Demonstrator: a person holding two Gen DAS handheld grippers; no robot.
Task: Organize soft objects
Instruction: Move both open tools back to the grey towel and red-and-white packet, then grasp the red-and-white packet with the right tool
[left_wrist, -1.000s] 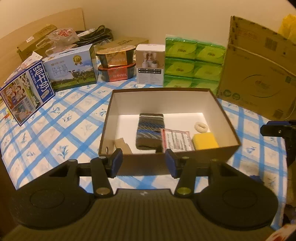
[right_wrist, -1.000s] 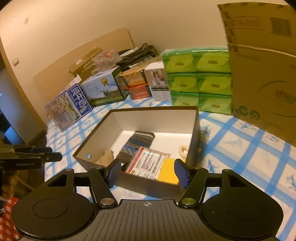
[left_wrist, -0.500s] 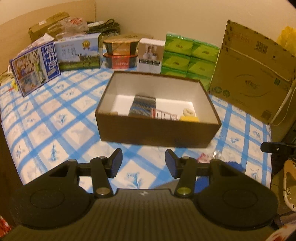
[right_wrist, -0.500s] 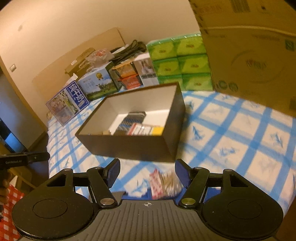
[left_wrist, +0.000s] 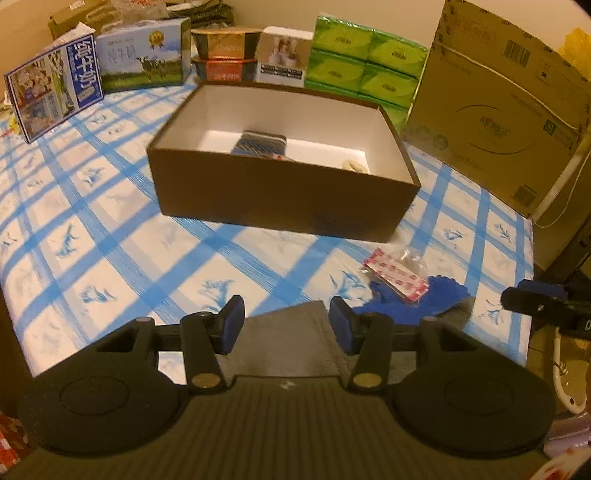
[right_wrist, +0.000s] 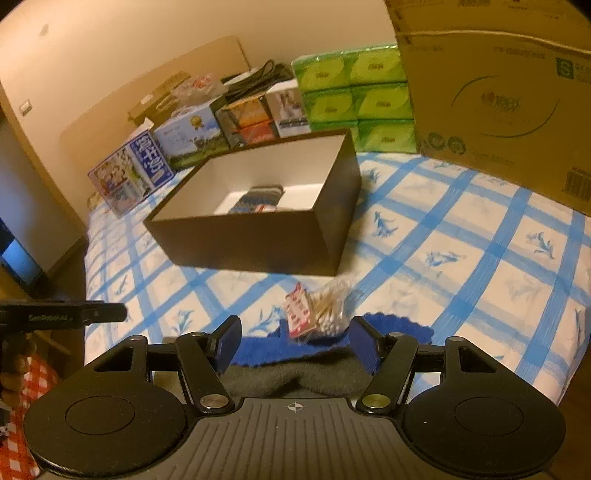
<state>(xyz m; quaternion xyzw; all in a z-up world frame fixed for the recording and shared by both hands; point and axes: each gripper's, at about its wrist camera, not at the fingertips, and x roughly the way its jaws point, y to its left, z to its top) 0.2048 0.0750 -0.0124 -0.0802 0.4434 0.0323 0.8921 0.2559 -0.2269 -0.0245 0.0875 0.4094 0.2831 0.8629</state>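
While the two grippers hang over the near edge of the table, the left gripper (left_wrist: 286, 325) has its blue-padded fingers spread apart with nothing between them, only a grey cloth (left_wrist: 291, 332) lying below the gap. Far to the left stand two milk cartons (left_wrist: 55, 88), and right of them some stacked snack tubs (left_wrist: 223, 55) and a small white box (left_wrist: 282, 55). In the middle of the blue-checked tablecloth (left_wrist: 110, 221) sits the open brown box (left_wrist: 280, 199), white inside, with a striped knitted piece (left_wrist: 260, 144) lying on its floor and a pale ring-shaped thing (left_wrist: 354, 165) toward its right end (the rest of the floor is hidden behind the near wall). Behind the box, to the right, is a stack of green tissue packs (left_wrist: 365, 66), and further right a big cardboard carton (left_wrist: 491, 107).

Near the box's right corner lies a clear bag of cotton swabs (right_wrist: 325, 314) with a red-and-white label, resting against a blue knitted cloth (right_wrist: 258, 350) that touches the grey one. The right gripper (right_wrist: 297, 343) is likewise released, its fingers wide, hovering just above those cloths with the swab bag just beyond its tips, grasping nothing.
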